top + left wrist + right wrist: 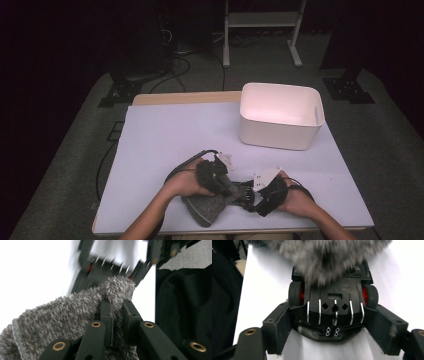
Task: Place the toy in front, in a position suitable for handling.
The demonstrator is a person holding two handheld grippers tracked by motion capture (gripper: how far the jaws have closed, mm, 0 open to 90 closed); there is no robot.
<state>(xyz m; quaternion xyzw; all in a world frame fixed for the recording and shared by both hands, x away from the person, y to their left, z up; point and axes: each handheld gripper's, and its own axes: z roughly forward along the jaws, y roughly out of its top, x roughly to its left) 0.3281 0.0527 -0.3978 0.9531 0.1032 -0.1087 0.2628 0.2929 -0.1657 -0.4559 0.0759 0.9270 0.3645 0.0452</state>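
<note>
High view: I see a table covered with a pale sheet point(165, 145). A white bin point(281, 116) stands in the upper right of the sheet, well apart from both hands, which meet near the bottom centre of the frame. My left gripper point(216, 176) sits in the left hand point(184, 184), and my right gripper point(260, 192) sits in the right hand point(296, 199). A grey fluffy cloth point(209, 206) lies between and below them, close to the table's near edge.

Left gripper view: the left gripper point(117, 305) has its two black jaws drawn close together, pinching a fold of the grey fluffy cloth point(62, 315) in the centre of the frame. The cloth spreads toward the lower left. Behind it, in the upper centre, a black toy car point(100, 270) appears blurred. A dark sleeve point(183, 305) occupies the right side.

Right gripper view: the right gripper point(332, 325) has its jaws spread wide and pressed against both flanks of the black toy car point(332, 307), gripping it in the centre of the frame. The car has silver stripes and red wheel hubs. The grey fluffy cloth point(322, 255) drapes over the car's far end, at the top of the frame, out of focus.
</note>
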